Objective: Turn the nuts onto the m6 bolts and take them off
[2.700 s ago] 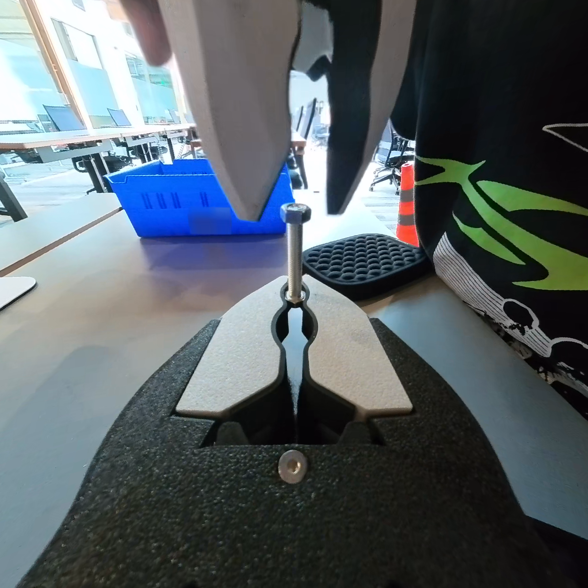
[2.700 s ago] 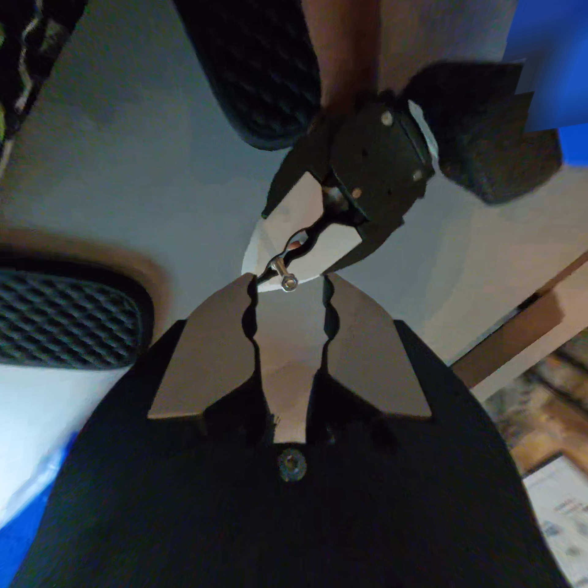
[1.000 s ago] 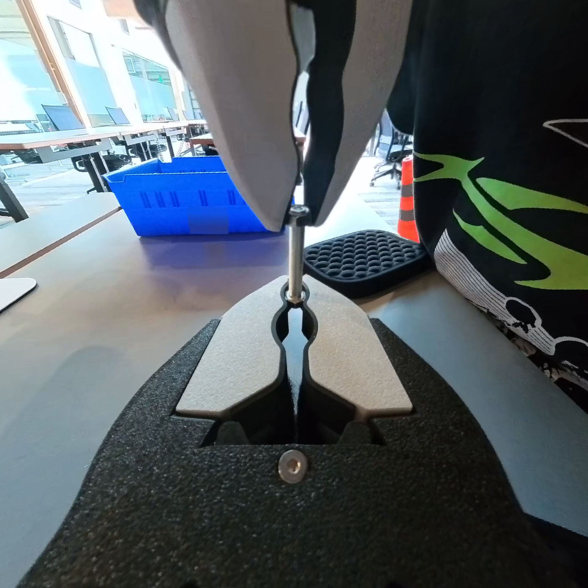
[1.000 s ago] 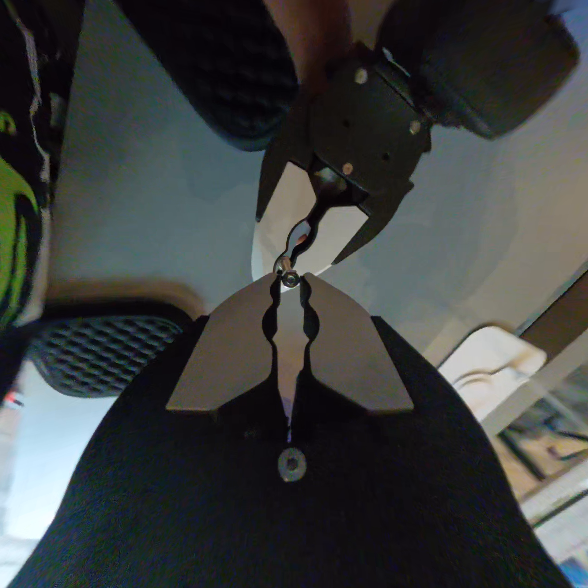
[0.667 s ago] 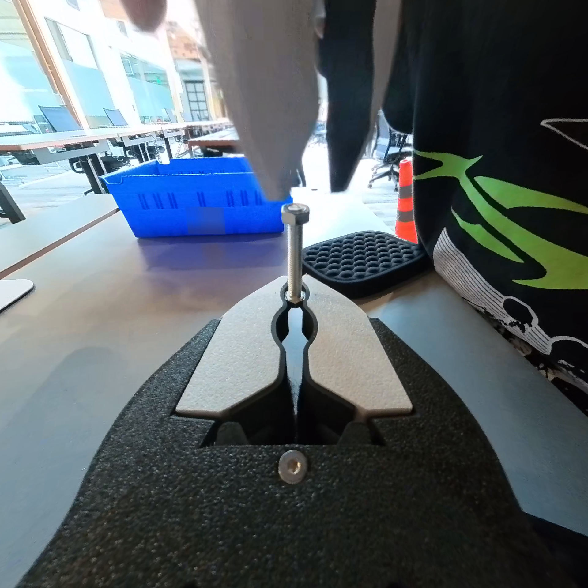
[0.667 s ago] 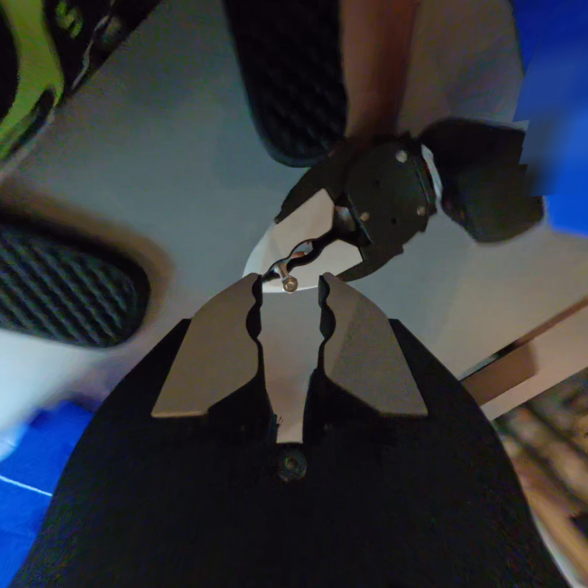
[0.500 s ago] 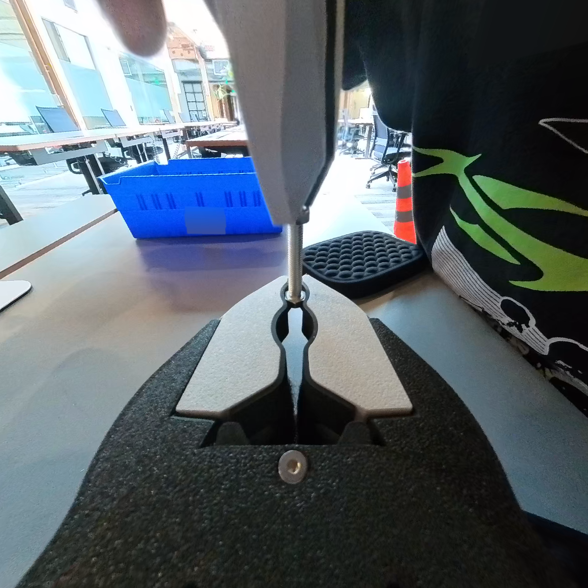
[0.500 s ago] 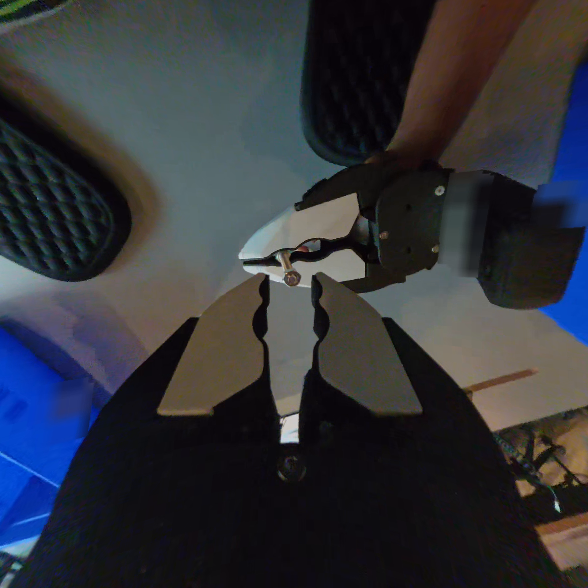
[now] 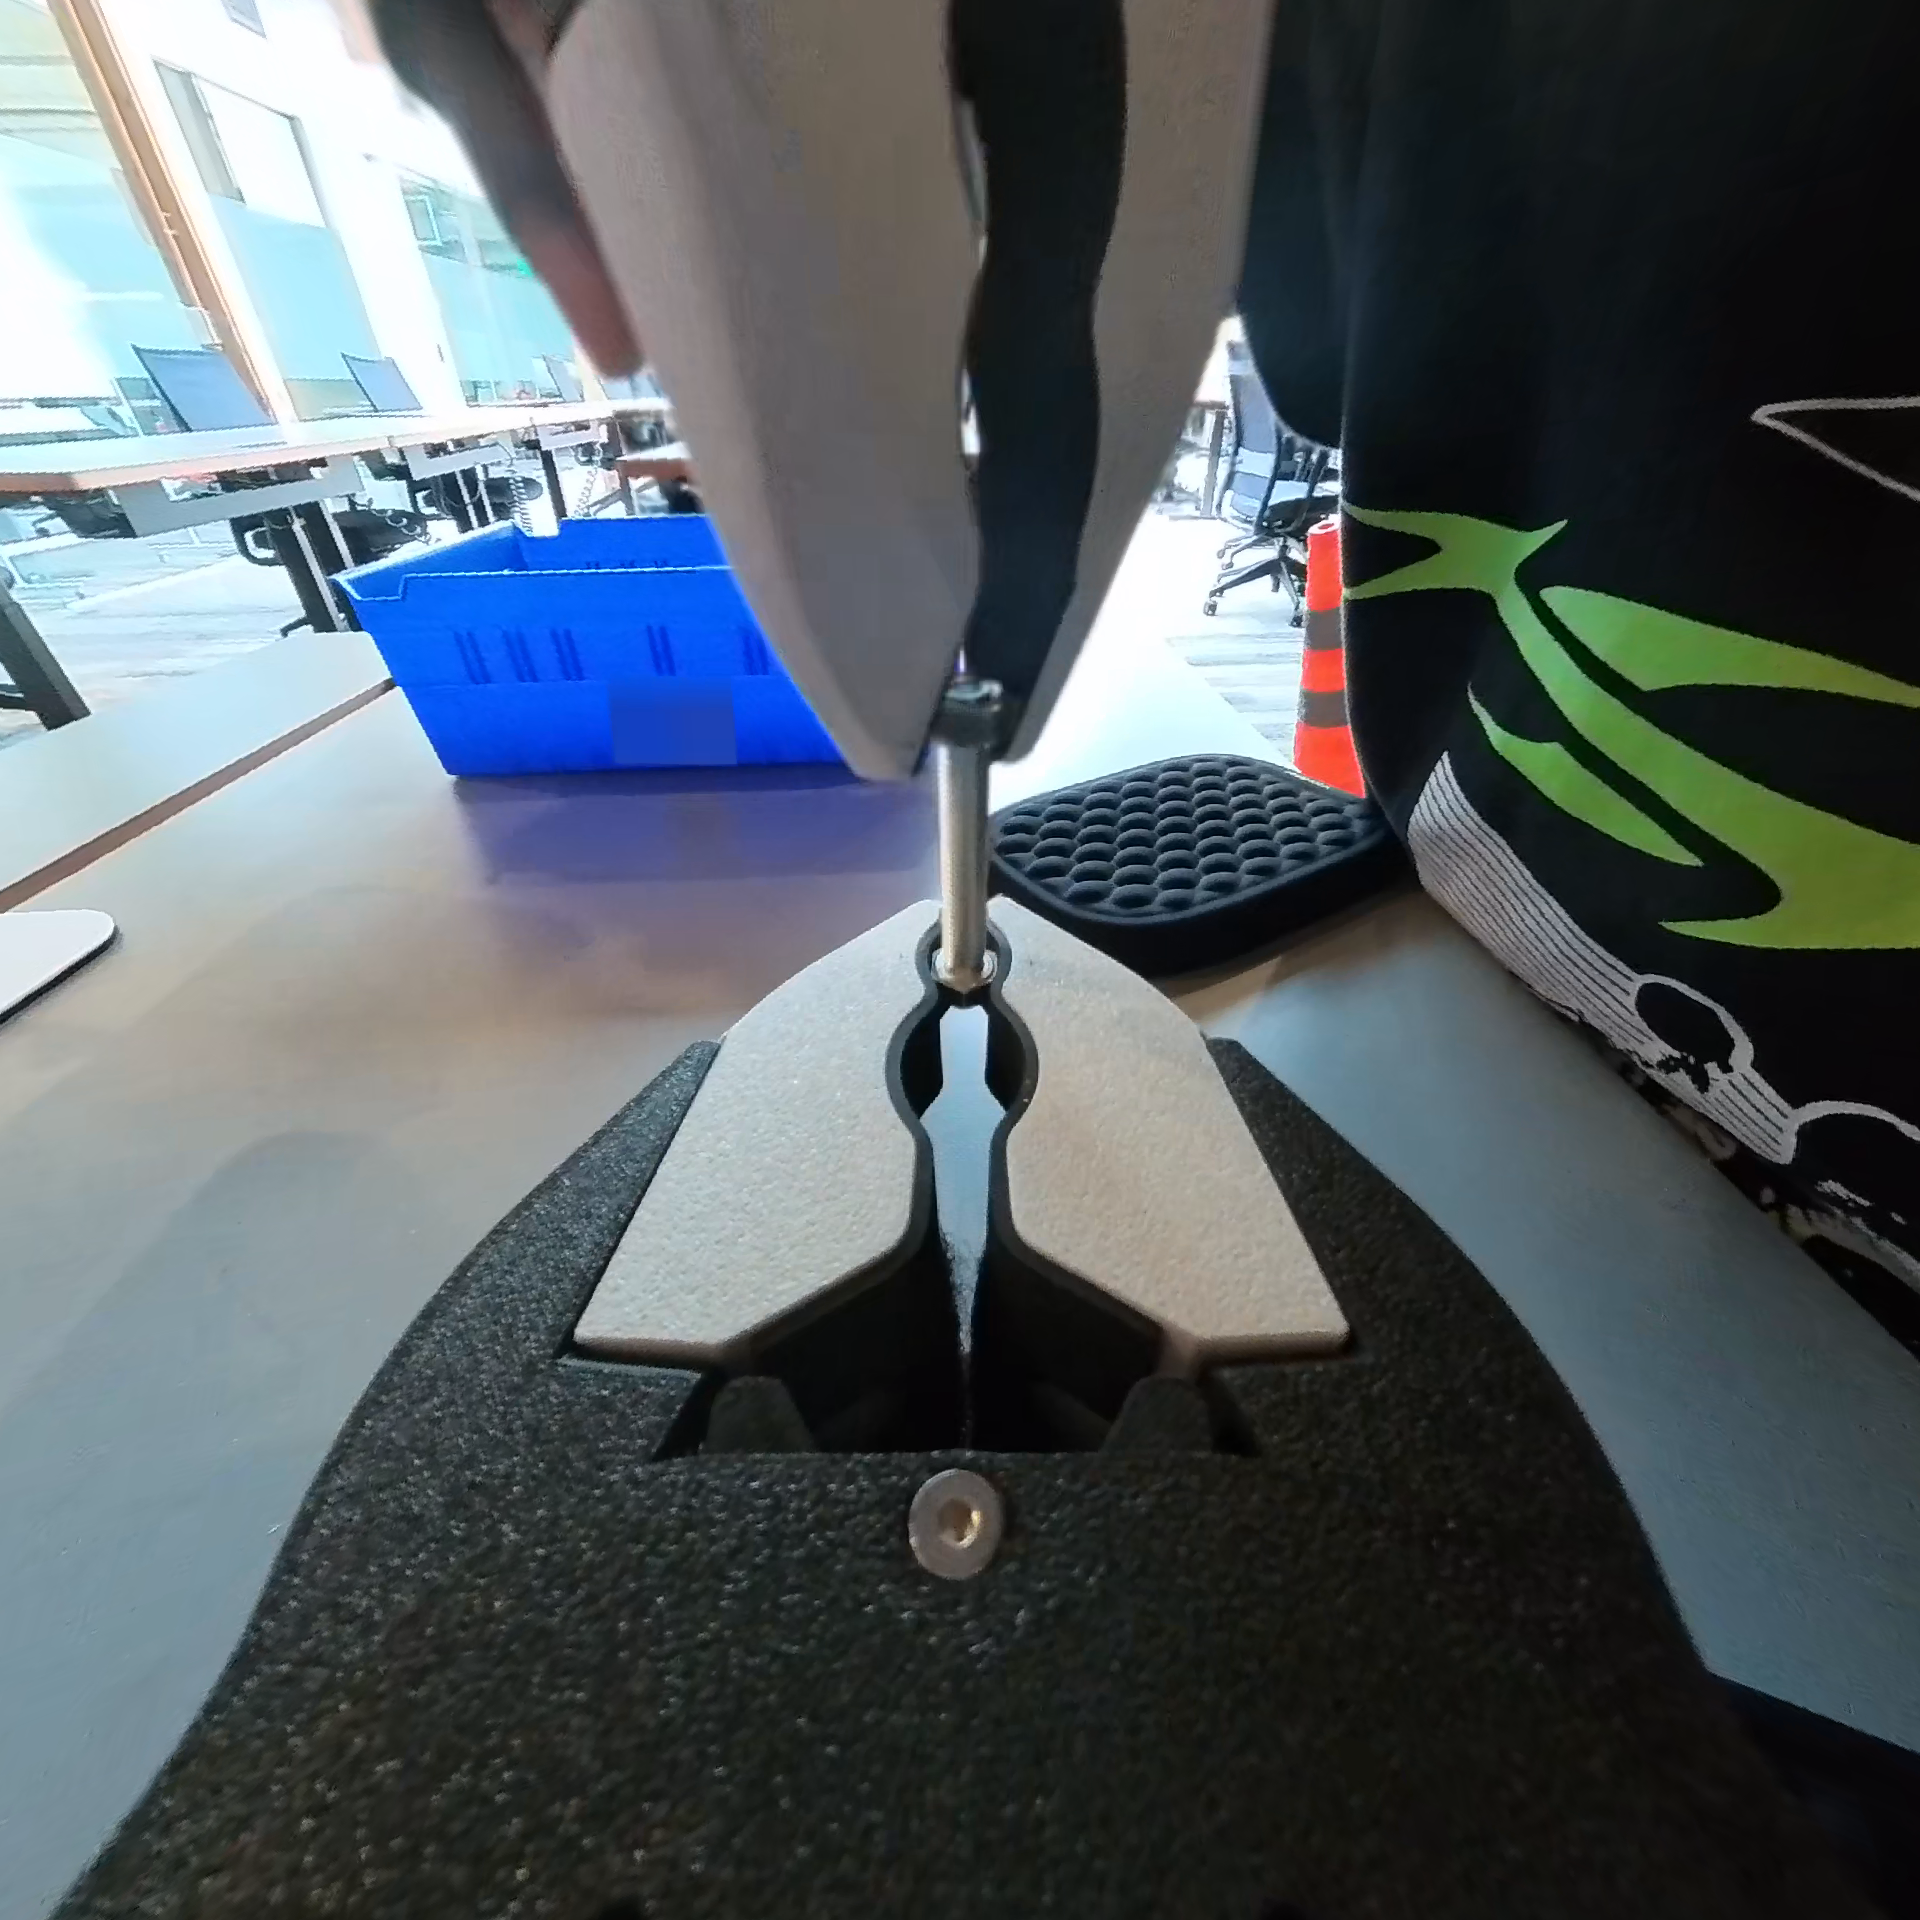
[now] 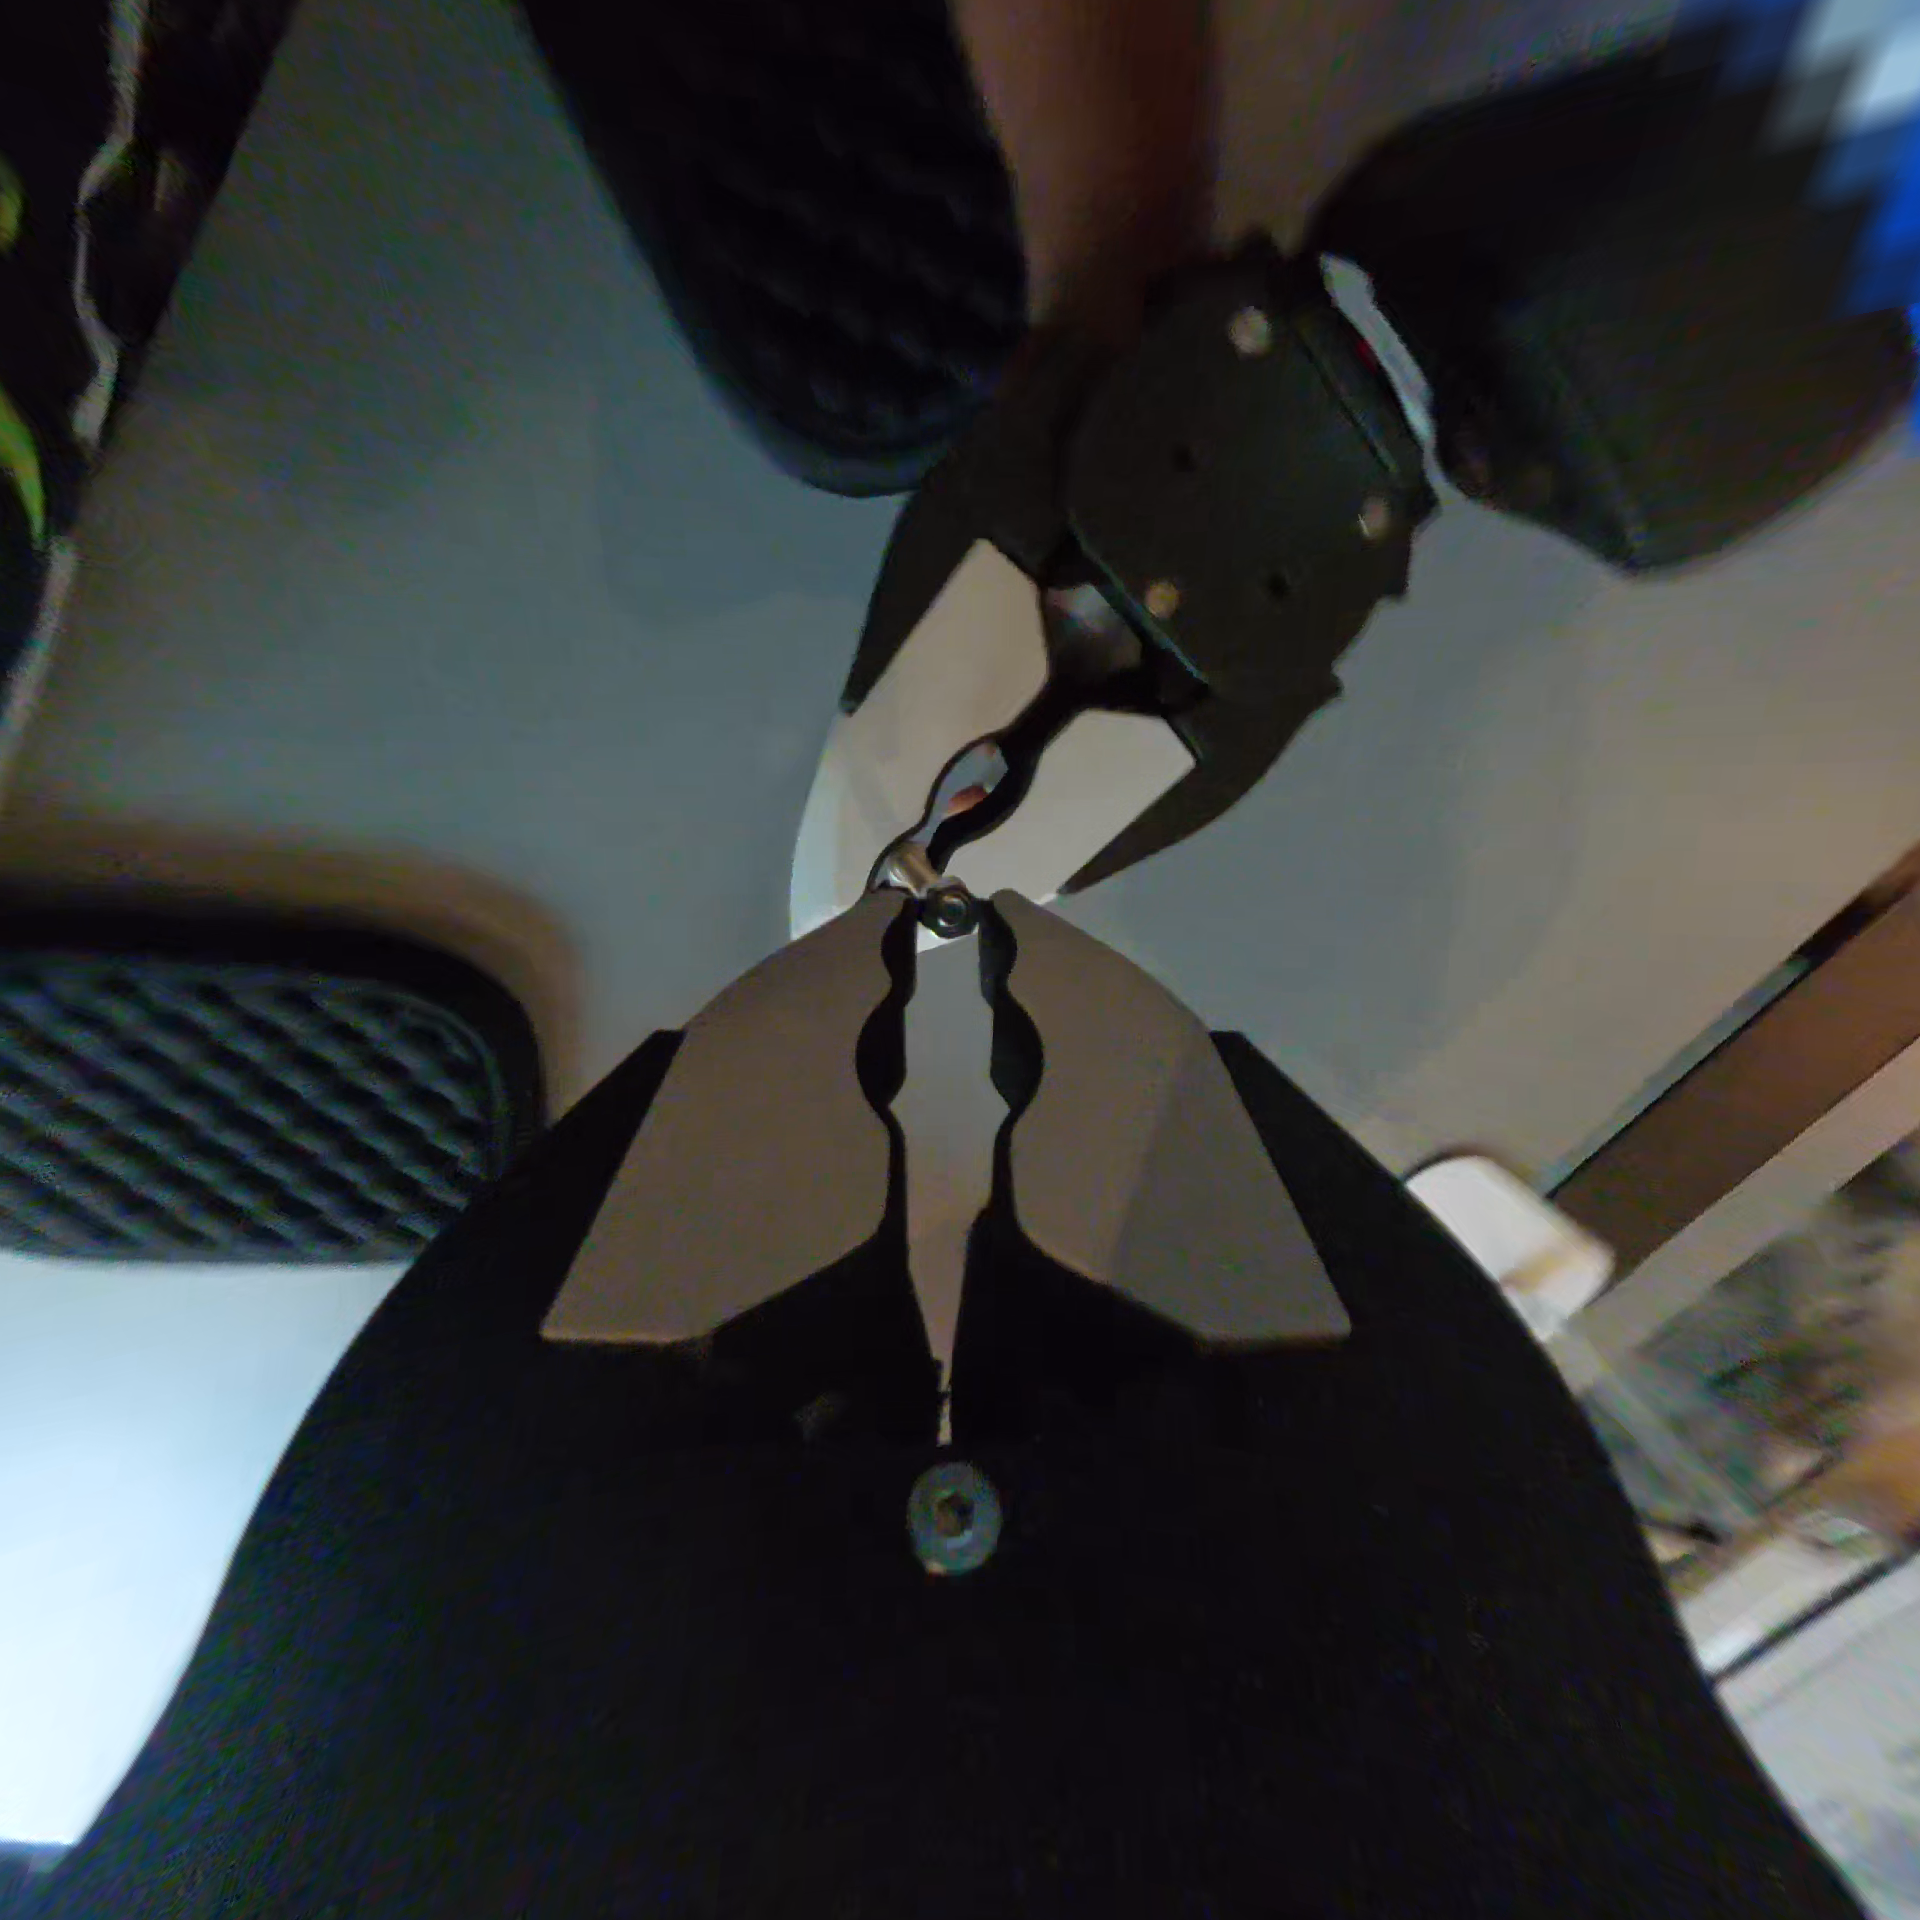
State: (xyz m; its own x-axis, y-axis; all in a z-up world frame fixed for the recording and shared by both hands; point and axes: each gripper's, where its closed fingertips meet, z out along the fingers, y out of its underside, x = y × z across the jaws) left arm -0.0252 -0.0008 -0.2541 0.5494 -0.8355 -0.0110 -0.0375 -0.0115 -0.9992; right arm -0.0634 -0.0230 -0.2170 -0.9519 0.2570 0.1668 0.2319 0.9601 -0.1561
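My left hand-held gripper [image 9: 961, 961] is clenched on the lower end of a thin silver threaded bolt [image 9: 961, 842], which stands upright above the grey bench [image 9: 312, 1039]. My right hand-held gripper [image 9: 966, 717] comes from above and its two grey fingers [image 9: 831, 520] are pressed on the small silver hexagonal nut [image 9: 971, 698] at the top end of the bolt. In the right wrist view the same nut [image 10: 948, 916] sits between my fingertips, with the left hand-held gripper [image 10: 914, 873] just behind it.

I think the main risk is cross-threading: if my right hand-held gripper tilts while I turn, the nut can bind on the thread. The nut is held only at the very tips, so it may slip out and fall on the bench. If I push too hard, the bolt could turn or slide in the left fingers, because they hold only its end.

Some things I cannot see well. The bolt head is hidden inside the left fingers. The thread under the nut is covered by the right fingers, so I cannot tell how far the nut is screwed on. The right wrist view is dark and blurred at the edges. A blue plastic bin [image 9: 582, 644] and a black honeycomb rubber mat [image 9: 1195, 842] lie farther away.
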